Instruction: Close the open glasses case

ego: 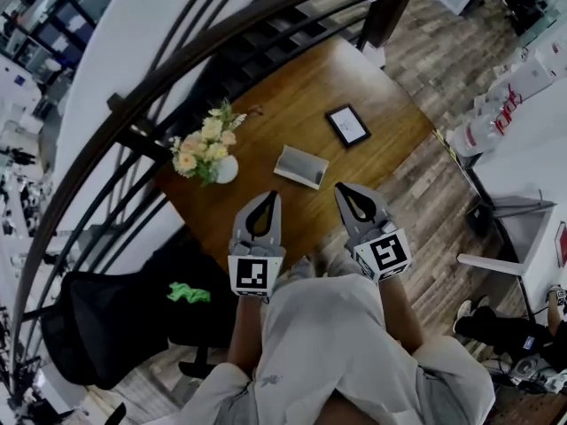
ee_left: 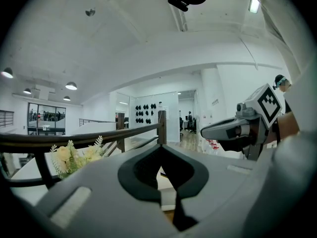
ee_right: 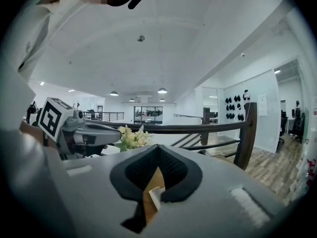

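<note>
Left hand-held gripper (ego: 267, 197): jaws pressed tip to tip with nothing between them, held above the counter's near edge.
Right hand-held gripper (ego: 342, 188): jaws likewise closed and empty, just beside the left one.
Counter (ego: 283, 104): brown wood.
Glasses case (ego: 301, 166): pale grey, lying flat on the counter just beyond the two sets of tips and apart from both.
Flower vase (ego: 225, 168): round and white with cream blooms, left of the case.
Small tablet (ego: 347, 125): dark frame, pale screen, beyond the case to the right.
Railing (ee_right: 198, 127): dark curved handrail behind the counter.
</note>
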`<action>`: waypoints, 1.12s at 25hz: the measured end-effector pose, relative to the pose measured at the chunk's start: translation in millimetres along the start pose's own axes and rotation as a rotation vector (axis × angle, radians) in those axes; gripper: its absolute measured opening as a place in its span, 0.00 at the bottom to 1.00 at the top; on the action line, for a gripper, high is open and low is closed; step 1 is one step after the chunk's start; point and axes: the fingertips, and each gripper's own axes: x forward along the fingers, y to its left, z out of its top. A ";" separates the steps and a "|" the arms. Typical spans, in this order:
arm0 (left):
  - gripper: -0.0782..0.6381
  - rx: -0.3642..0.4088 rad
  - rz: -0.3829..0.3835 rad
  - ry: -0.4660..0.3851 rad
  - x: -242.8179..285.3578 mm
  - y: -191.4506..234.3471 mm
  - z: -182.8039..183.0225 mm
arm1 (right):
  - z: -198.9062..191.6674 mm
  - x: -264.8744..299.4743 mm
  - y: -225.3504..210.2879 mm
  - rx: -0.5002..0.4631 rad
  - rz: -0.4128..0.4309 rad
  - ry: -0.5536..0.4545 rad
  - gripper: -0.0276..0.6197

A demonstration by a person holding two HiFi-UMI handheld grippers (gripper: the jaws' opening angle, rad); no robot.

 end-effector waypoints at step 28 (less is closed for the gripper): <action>0.13 -0.063 0.006 0.206 101.2 12.7 -112.9 | -90.4 91.7 -65.6 0.045 0.130 0.215 0.05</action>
